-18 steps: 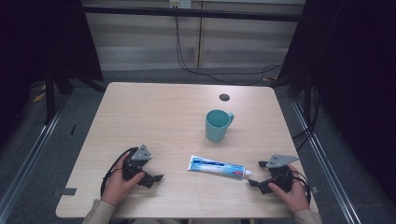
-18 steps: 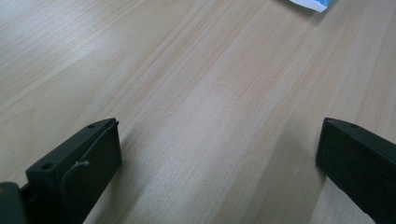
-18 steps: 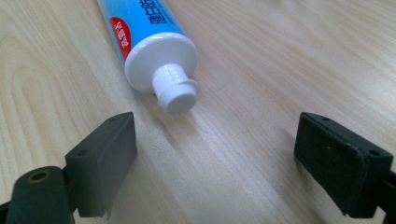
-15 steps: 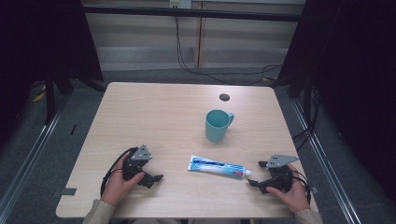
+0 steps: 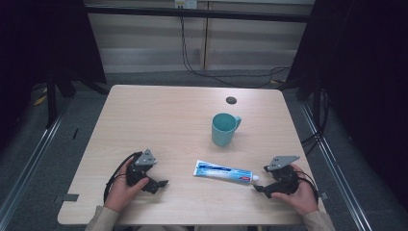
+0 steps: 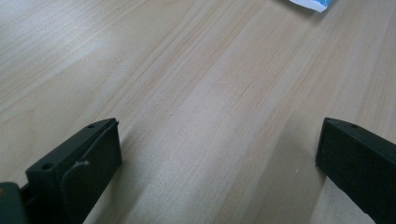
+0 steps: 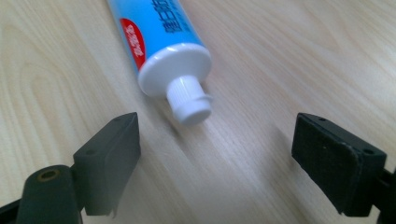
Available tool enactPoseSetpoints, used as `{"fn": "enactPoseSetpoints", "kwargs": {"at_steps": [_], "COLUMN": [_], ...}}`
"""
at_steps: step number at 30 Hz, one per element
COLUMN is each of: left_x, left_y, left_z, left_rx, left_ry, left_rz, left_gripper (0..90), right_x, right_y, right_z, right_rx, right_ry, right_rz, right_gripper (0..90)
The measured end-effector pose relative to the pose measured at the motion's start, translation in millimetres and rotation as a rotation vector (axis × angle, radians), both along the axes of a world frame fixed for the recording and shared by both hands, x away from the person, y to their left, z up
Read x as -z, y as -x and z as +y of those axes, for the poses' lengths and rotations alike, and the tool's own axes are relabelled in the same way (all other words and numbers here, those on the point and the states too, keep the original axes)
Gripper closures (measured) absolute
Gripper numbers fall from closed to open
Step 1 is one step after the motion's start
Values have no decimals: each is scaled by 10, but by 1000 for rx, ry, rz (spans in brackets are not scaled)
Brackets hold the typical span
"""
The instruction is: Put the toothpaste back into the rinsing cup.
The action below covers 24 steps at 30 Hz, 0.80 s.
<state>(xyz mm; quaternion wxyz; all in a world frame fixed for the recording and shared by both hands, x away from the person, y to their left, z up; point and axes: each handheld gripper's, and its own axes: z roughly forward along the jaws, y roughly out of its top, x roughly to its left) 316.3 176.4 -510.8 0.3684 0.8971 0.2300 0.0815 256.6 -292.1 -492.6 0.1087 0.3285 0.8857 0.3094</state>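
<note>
A blue and white toothpaste tube (image 5: pixel 223 172) lies flat near the table's front edge, its white cap (image 7: pixel 189 103) pointing right. My right gripper (image 5: pixel 259 188) rests on the table just right of the cap, held by a hand, jaws wide open; in the right gripper view the cap lies just ahead of the gap (image 7: pixel 217 149), touching neither jaw. A teal mug (image 5: pixel 224 128) stands upright behind the tube. My left gripper (image 5: pixel 160 184) lies on the table at the front left, open over bare wood (image 6: pixel 219 140), with the tube's flat end (image 6: pixel 309 4) farther ahead.
A small dark round spot (image 5: pixel 231 100) marks the light wooden table (image 5: pixel 159 120) at the back right. Black cables trail from both grippers. Dark frames and floor surround the table.
</note>
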Motion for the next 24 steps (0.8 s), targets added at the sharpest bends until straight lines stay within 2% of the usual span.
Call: {"fn": "enactPoseSetpoints", "kwargs": {"at_steps": [2,4,6,12,19,24], "left_x": [0,0,0,1,4,0], "left_y": [0,-1,0,0,4,0], "left_z": [0,0,0,0,-4,0], "left_rx": [0,1,0,0,-7,0], "left_ry": [0,0,0,1,9,0], "left_rz": [0,0,0,0,2,0], "left_gripper": [0,0,0,0,0,0], "right_x": [-86,-112,-181,-291,-351,-349], "right_y": [-34,-47,-88,-178,-278,-333], "right_z": [53,70,137,325,549,712], "right_rx": [-15,-26,-60,-116,-169,-197], "right_ry": [19,19,17,64,90,116], "right_rz": [14,17,29,56,64,91], "right_gripper": [152,160,179,183,201,218]}}
